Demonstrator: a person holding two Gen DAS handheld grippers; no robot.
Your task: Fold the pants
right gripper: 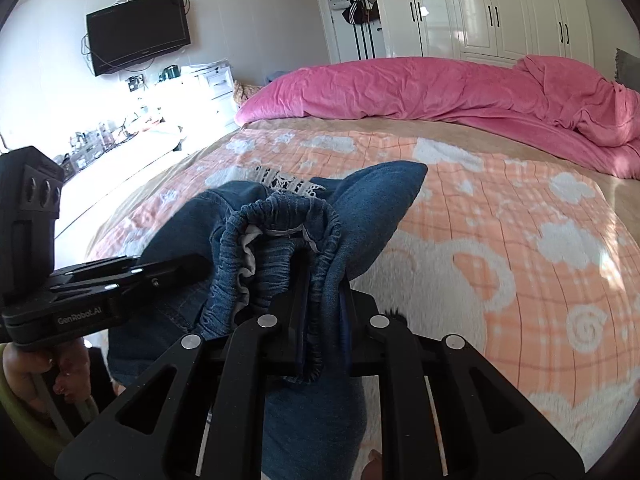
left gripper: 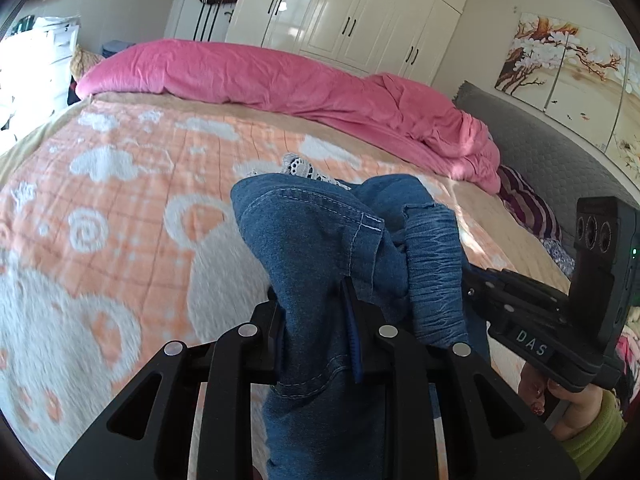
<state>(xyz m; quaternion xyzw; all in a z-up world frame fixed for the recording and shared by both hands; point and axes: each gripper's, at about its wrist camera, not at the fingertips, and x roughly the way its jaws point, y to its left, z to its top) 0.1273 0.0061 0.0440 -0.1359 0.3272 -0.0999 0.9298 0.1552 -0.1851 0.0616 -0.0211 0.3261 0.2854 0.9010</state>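
Note:
The blue denim pants (left gripper: 320, 240) with an elastic waistband (right gripper: 280, 216) and white lace trim (right gripper: 288, 180) hang bunched above the bed. My left gripper (left gripper: 316, 304) is shut on a denim fold. My right gripper (right gripper: 324, 292) is shut on the gathered waistband. The two grippers are close together, side by side. The right gripper also shows in the left wrist view (left gripper: 532, 312), and the left gripper shows in the right wrist view (right gripper: 80, 280). The lower part of the pants drops out of sight below both grippers.
The bed is covered by an orange and white blanket (left gripper: 120, 200). A pink duvet (left gripper: 280, 76) lies along its far side. A grey headboard (left gripper: 540, 148), white wardrobes (left gripper: 352, 12), a wall TV (right gripper: 138, 32) and a cluttered desk (right gripper: 120, 132) surround the bed.

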